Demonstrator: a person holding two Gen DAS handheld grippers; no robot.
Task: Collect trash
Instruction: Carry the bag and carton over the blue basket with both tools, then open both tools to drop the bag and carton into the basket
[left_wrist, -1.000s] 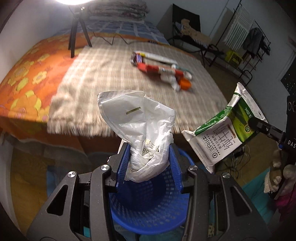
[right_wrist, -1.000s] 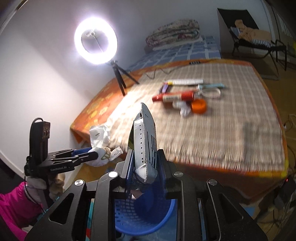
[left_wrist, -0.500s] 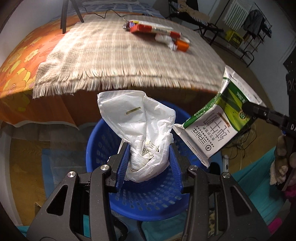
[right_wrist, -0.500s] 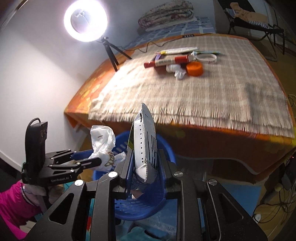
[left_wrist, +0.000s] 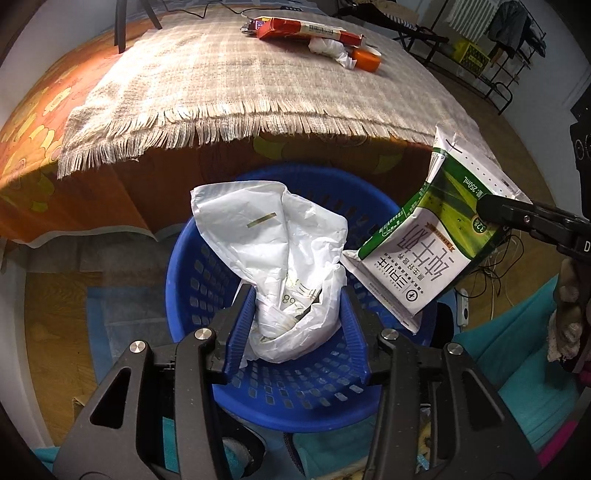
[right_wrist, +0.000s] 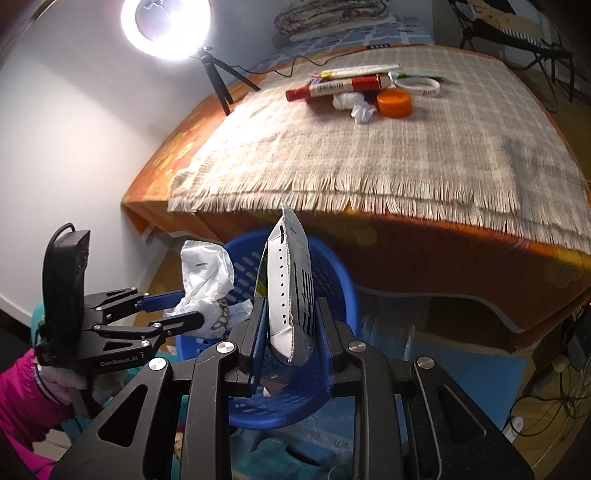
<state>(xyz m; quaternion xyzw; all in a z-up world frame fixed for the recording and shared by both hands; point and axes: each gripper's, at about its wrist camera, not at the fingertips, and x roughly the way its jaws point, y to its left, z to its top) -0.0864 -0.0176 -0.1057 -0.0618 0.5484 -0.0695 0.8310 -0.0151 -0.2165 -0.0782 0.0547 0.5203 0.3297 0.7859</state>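
Now both grippers have descended over the blue basket (left_wrist: 295, 402): left gripper (left_wrist: 295, 325), jaws opening, releases the crumpled wrapper (left_wrist: 273, 258); right gripper (right_wrist: 291, 332) pinches the milk carton (right_wrist: 291, 295) above the rim.

Two hand-held grippers are showing the same build: matte black angular frames with triangular cut-outs, round silver screws (left_wrist: 202, 334) at the pivots, and ribbed blue pads (left_wrist: 242, 334) lining the inner faces of the fingers. Seen from the right wrist camera, the left gripper (right_wrist: 188, 308) is carrying a black box-shaped camera module (right_wrist: 64, 284) with a thin black cable looping over its top, and white lettering is running along its lower bar. The person is wearing a bright pink sleeve (right_wrist: 26, 398) with a pale knitted cuff (right_wrist: 62, 380).
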